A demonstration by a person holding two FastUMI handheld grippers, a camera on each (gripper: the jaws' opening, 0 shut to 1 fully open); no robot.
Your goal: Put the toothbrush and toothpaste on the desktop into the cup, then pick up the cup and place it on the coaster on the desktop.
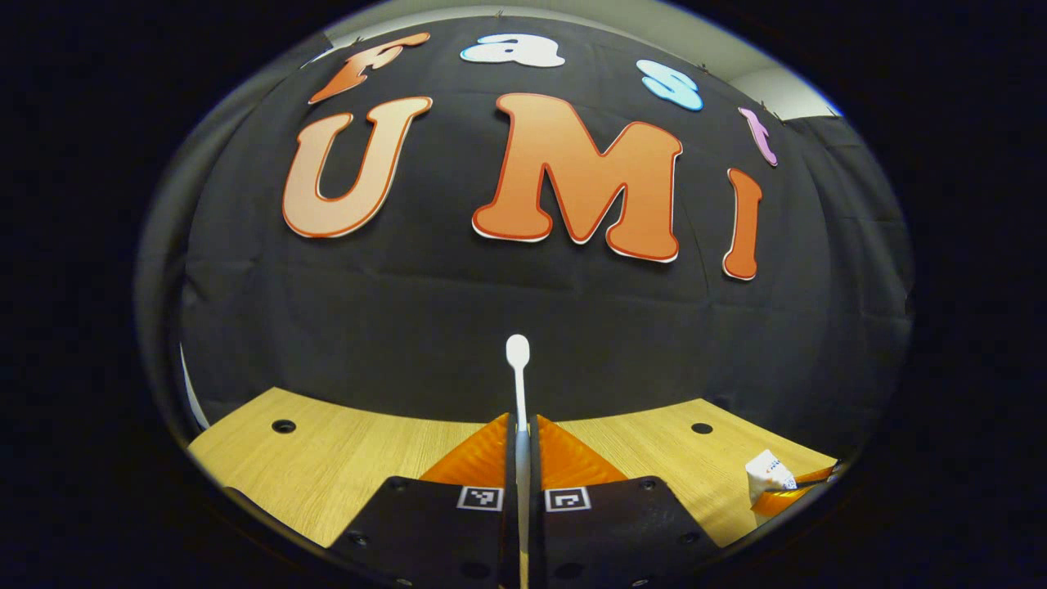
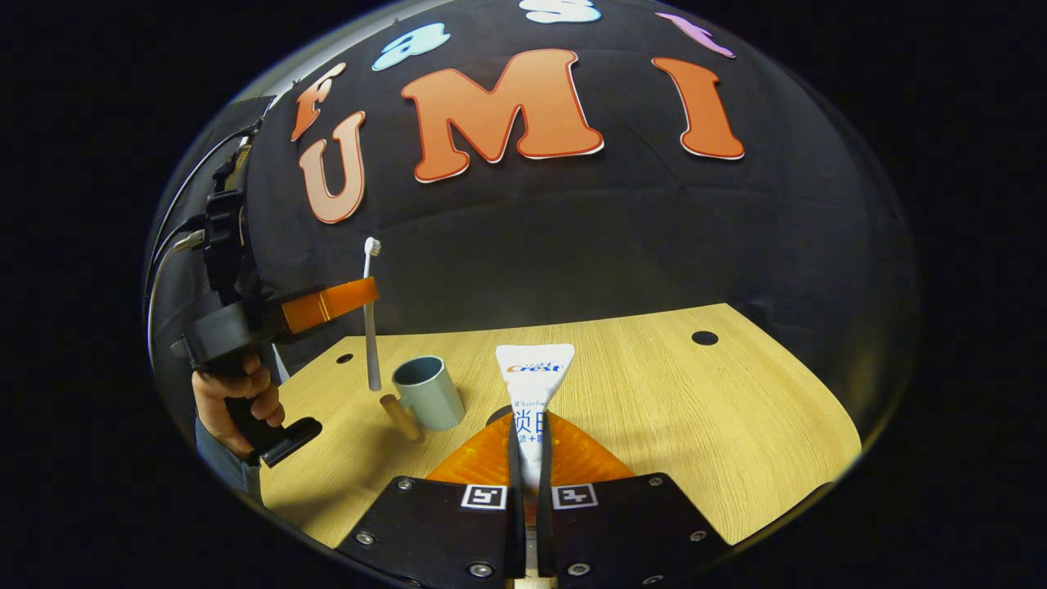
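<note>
While both grippers hold loads aloft: left gripper pinching toothbrush mid-handle, upright, just left of cup; light, stiff, slippery. Right gripper pinching toothpaste by soft tube body; squeeze gently.

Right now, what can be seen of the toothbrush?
The toothbrush is white, slim and plastic-looking, held upright with its bristled head up. The left gripper is shut on its handle, mid-length. It hangs in the air, its lower end just left of the cup, touching neither cup nor desktop.
</note>
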